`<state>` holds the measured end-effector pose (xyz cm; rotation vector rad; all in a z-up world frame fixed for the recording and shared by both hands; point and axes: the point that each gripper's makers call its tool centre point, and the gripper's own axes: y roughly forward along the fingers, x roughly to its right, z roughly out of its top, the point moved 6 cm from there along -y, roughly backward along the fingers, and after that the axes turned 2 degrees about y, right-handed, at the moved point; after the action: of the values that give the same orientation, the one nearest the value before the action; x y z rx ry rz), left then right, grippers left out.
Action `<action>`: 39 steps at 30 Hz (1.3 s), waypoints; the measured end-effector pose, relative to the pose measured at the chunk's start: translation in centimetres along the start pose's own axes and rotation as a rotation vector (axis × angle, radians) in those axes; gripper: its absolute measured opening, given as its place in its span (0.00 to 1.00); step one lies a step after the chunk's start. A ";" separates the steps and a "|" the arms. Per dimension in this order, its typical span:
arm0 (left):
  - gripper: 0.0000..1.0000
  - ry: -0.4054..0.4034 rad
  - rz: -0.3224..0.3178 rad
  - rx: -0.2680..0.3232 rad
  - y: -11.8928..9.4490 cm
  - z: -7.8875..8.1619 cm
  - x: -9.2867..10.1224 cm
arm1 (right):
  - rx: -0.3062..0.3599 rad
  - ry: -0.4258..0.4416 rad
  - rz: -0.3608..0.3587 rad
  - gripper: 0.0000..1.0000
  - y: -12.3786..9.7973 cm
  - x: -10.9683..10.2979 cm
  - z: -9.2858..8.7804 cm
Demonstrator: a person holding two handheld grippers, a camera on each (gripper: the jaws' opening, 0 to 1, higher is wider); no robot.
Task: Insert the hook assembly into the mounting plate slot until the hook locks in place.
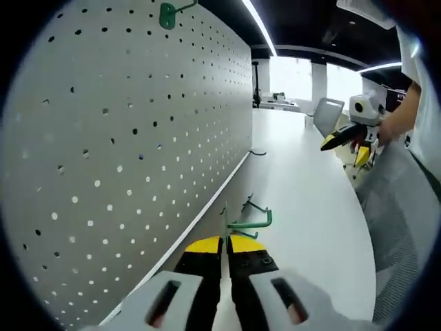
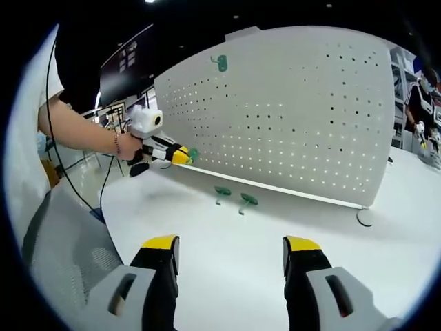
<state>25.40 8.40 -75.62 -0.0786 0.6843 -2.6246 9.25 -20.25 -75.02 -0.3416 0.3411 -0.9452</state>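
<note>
The white pegboard mounting plate (image 1: pixel 124 138) (image 2: pixel 289 103) stands upright on the white table, with one green hook (image 1: pixel 167 14) (image 2: pixel 220 63) fixed near its top. My left gripper (image 1: pixel 225 241) (image 2: pixel 172 155) is shut on a second green hook (image 1: pixel 248 222) (image 2: pixel 193 154), held just in front of the board's lower edge. My right gripper (image 2: pixel 231 245) (image 1: pixel 348 138) is open and holds nothing, well back from the board over the table. Two more green hooks (image 2: pixel 222 192) (image 2: pixel 247 201) lie on the table at the foot of the board.
The white table (image 2: pixel 227 276) (image 1: pixel 303 186) runs along the board. A round foot (image 2: pixel 366 217) sits at the board's far corner. A person's arm (image 2: pixel 76 127) holds the left gripper. A grey chair (image 2: pixel 62 255) stands at the table's edge.
</note>
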 end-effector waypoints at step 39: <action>0.03 -0.035 0.043 0.178 -1.9 4.1 4.6 | 0.033 -0.010 -0.004 0.58 -1.0 -0.2 0.7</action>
<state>21.16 6.17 -71.37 -0.0568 0.4334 -2.6239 8.75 -20.53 -73.96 -0.3170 0.3160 -0.9514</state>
